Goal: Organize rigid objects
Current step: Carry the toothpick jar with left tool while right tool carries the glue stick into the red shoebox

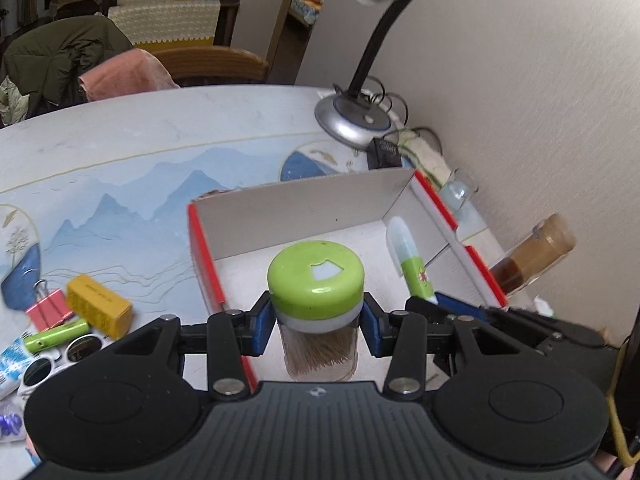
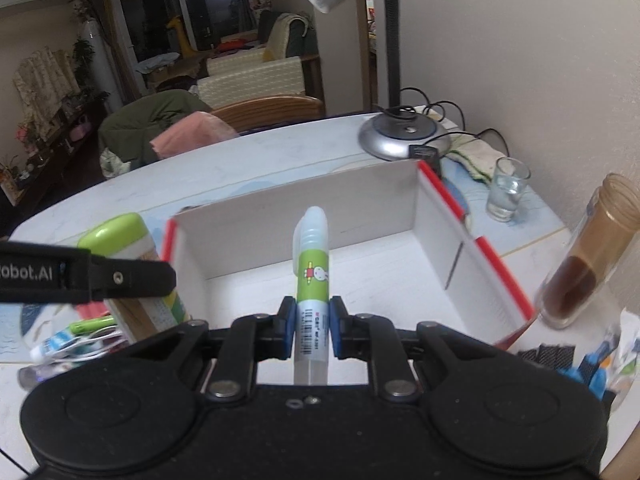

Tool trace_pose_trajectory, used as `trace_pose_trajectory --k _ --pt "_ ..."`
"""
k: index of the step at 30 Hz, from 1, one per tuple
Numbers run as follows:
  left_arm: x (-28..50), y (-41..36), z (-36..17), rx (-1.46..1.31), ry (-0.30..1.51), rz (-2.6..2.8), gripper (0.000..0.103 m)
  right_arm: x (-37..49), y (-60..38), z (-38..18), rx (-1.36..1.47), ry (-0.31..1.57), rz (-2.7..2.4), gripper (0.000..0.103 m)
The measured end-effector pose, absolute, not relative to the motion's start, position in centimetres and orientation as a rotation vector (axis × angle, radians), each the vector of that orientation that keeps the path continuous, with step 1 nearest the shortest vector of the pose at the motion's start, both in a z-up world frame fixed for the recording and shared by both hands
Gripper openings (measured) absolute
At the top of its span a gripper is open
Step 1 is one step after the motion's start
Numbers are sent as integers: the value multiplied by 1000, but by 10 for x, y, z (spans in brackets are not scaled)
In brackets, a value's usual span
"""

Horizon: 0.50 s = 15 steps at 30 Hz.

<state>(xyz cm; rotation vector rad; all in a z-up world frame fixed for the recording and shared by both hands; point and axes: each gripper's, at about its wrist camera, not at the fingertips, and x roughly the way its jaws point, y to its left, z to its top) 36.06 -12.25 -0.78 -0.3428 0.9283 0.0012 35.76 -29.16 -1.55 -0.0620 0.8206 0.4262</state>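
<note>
Left wrist view showed the counter (image 1: pixel 120 140) bearing an open box (image 1: pixel 304 208), with the left gripper (image 1: pixel 316 324) clamped on a toothpick jar (image 1: pixel 316 280), upright above the box floor. Right gripper (image 2: pixel 312 328) pinched a glue stick (image 2: pixel 312 264), long axis pointing ahead into the box, directly below both.

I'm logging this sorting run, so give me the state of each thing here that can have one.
left gripper: shut on toothpick jar
toothpick jar: lid on, upright, held over the box
right gripper: shut on glue stick
glue stick: capped, held over the box
box: open
glass: upright
brown bottle: lidless, partly filled
</note>
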Motion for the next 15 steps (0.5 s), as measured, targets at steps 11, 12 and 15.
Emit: trace_pose_trajectory --k 11,12,15 --pt "415 -143 -70 -288 1096 34 44 406 -300 -51 -136 884 436 16" --pt "418 -145 -75 -282 1108 33 44 409 -300 -55 -141 892 440 16" --pt "426 -151 -87 -270 1136 21 44 421 -303 -67 -148 920 447 16"
